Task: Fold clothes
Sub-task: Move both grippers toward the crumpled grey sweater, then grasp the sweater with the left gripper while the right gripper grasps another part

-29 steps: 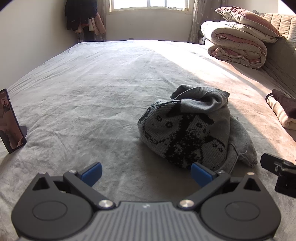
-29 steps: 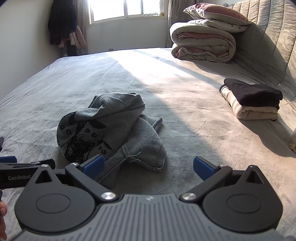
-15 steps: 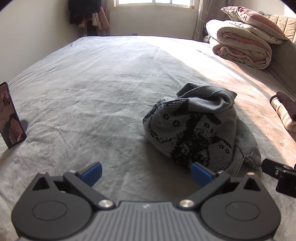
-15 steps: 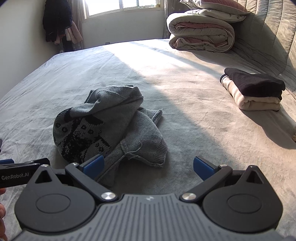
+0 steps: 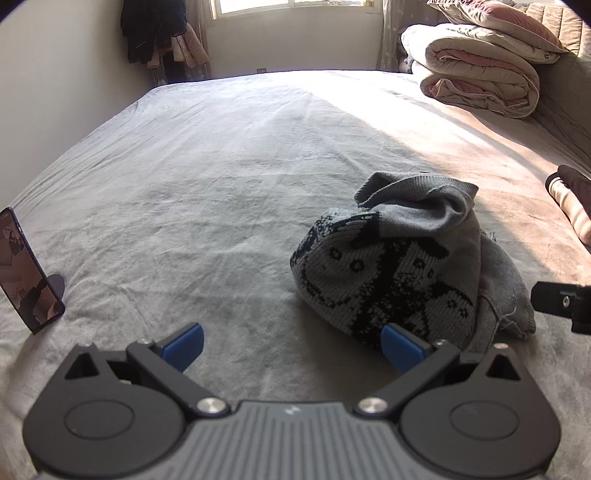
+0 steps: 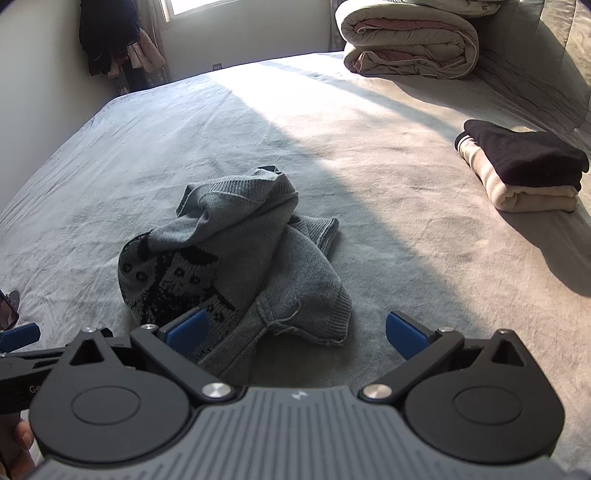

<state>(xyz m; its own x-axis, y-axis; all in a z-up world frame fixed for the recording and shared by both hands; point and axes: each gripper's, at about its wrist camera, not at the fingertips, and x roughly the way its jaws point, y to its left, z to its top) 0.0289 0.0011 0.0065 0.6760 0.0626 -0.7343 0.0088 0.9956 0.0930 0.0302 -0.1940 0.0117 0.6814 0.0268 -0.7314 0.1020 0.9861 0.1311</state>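
A crumpled grey knit sweater [image 5: 402, 266] with a black pattern lies in a heap on the grey bed sheet [image 5: 221, 177]. My left gripper [image 5: 291, 345] is open just in front of its left near edge, its right blue pad close to the knit. In the right wrist view the same sweater [image 6: 236, 266] sits ahead and to the left. My right gripper [image 6: 295, 332] is open over the sweater's near hem, nothing between its pads. Each gripper shows at the edge of the other's view.
A phone [image 5: 26, 269] stands propped at the bed's left edge. Folded black and cream clothes [image 6: 524, 170] lie to the right. A rolled duvet and pillows [image 5: 480, 70] are stacked at the far right. Dark clothes [image 5: 155, 29] hang in the far corner.
Both grippers have dipped lower and moved closer to the sweater, which now fills more of each view. Both stay open. The sweater has not moved.
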